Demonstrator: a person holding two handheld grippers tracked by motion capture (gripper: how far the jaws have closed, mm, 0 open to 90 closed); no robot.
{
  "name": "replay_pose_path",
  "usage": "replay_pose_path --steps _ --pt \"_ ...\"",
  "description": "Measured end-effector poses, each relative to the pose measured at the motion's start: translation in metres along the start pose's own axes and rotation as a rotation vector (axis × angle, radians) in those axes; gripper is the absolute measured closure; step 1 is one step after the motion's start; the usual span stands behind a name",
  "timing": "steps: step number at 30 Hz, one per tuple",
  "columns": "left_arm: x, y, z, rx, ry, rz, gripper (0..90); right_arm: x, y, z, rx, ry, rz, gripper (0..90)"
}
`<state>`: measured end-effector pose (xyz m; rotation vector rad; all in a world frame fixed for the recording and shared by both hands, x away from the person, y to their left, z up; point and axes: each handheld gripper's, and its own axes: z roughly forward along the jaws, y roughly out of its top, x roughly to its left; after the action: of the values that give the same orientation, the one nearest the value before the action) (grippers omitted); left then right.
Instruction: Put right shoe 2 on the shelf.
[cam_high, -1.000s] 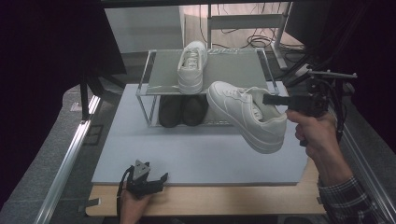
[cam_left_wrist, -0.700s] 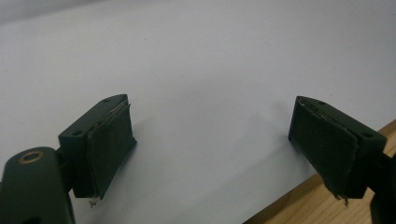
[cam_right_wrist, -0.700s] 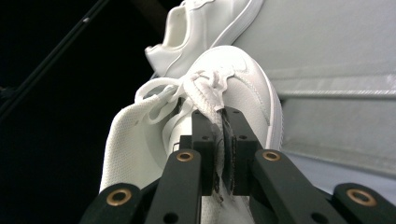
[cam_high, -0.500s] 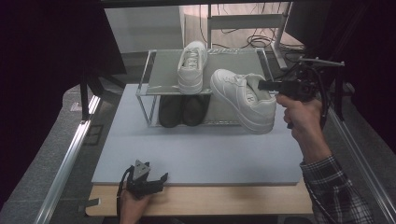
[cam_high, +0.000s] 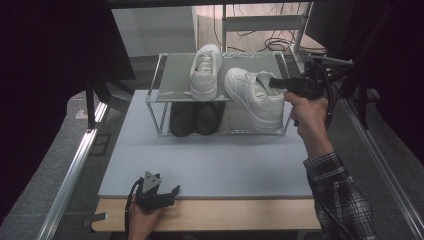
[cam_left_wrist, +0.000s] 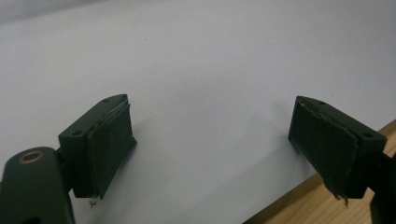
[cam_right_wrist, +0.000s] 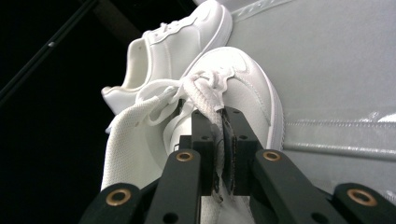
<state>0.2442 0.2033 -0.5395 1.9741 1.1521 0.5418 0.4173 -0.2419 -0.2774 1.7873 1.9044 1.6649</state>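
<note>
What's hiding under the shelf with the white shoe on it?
Under the shelf sit two black shoes, side by side. The held white shoe covers the space to their right.

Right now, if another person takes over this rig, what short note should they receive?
Right tongs: shut on the white lace-up sneaker, gripping it at the collar and carrying it over the right part of the grey two-level metal shoe rack.
Left tongs: open, with nothing between them, low over the pale blue table mat at its near edge.
Done: the matching white sneaker stands on the top shelf; a black pair of shoes sits below.
Left: set the held sneaker beside its mate, then release.
</note>
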Motion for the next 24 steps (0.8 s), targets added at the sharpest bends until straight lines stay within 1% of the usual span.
replay_pose_path --steps 4,8,10,12,15,17,20,22,24 --pt "0.000 0.000 0.000 0.000 0.000 0.000 13.4 -0.001 0.003 0.008 -0.014 -0.013 0.008 84.3" --pt "0.000 0.000 0.000 0.000 -0.001 0.000 13.4 -0.001 0.006 0.019 -0.031 -0.026 0.025 83.8" --pt "0.000 0.000 0.000 0.000 -0.001 0.000 13.4 -0.001 0.008 0.026 -0.036 -0.028 0.026 83.0" --pt "0.000 0.000 0.000 0.000 0.000 0.000 13.4 -0.002 0.008 0.029 -0.037 -0.010 0.044 80.9" --pt "0.000 0.000 0.000 0.000 0.000 0.000 13.4 -0.002 0.008 0.030 -0.030 -0.003 0.020 77.5" --pt "0.000 0.000 0.000 0.000 0.000 0.000 13.4 -0.001 0.008 0.028 -0.025 -0.010 -0.003 73.9" --pt "0.000 0.000 0.000 0.000 0.000 0.000 13.4 0.002 0.008 0.028 -0.016 0.004 -0.029 68.2" --pt "0.000 0.000 0.000 0.000 0.000 0.000 13.4 0.002 0.008 0.027 -0.018 0.004 -0.033 65.6" --pt "0.000 0.000 0.000 0.000 0.000 0.000 13.4 0.002 0.009 0.027 -0.013 0.021 -0.032 60.5"
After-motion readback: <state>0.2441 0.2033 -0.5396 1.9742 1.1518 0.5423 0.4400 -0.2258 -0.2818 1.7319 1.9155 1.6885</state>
